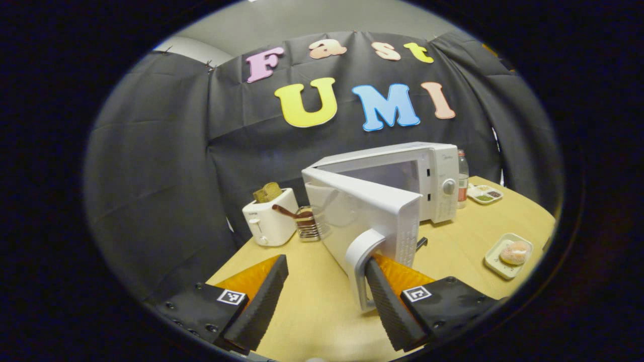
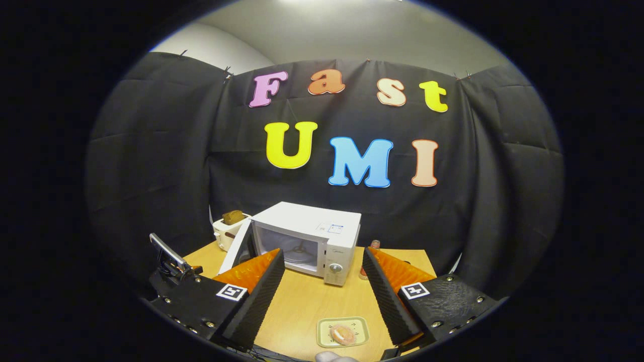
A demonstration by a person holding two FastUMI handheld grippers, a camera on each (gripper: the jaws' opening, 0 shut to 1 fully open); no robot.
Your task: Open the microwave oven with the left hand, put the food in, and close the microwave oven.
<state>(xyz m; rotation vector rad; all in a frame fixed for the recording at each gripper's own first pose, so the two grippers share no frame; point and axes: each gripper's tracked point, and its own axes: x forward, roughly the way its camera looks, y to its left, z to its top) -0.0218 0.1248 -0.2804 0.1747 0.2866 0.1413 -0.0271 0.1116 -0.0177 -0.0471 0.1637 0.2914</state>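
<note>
L gripper [image 1: 326,281] sits low over the table [image 1: 312,306], fingers spread wide — its R finger [image 1: 390,301] is hooked in behind the door handle [image 1: 363,261], pressing its inner side; the other finger hangs free over bare wood, so it's released, not clamped on anything. Microwave door [image 1: 365,211] stands part-open, swung toward the cam, blocking most of the cavity in the left gripper view. Microwave [image 2: 309,241] sits mid-table; the right gripper view looks into it, turntable hub faintly visible.

R gripper [image 2: 324,289] is held higher and further back, aimed at the oven front, fingers apart w/ nothing between them. Food [image 2: 343,334] lies on a small pale plate [image 2: 324,334] on the table just below it, well apart from the oven.

Toaster [image 1: 269,221] w/ bread stands left of the oven; a wire rack [image 1: 308,226] beside it is partly hidden by the door. A bottle [image 1: 462,178] is half cut off behind the oven. Contents of the divided tray [image 1: 484,193] too small to tell.
</note>
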